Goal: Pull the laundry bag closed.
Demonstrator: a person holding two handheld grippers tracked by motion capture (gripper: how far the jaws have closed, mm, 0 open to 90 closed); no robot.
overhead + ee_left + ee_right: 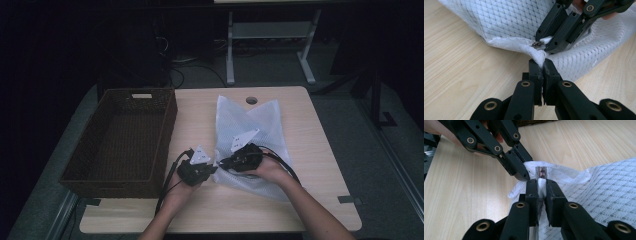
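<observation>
A white mesh bag (250, 125) lies flat on the wooden table (320, 150). At its near-left corner, my left gripper (543, 63) is shut on a pinch of the mesh (511, 22). Just beside it, my right gripper (542, 185) is shut on the white zipper pull (541, 188); the metal slider (541, 172) sits right beyond its tips. The two grippers meet tip to tip at that corner in the high view, the left gripper (211, 170) from the left and the right gripper (223, 162) from the right.
A dark wicker basket (167, 130) stands on the table's left side, close to my left hand. Bare wood shows around the bag, with a round cable hole (251, 100) at the far edge. Cables trail from both grippers toward the near edge.
</observation>
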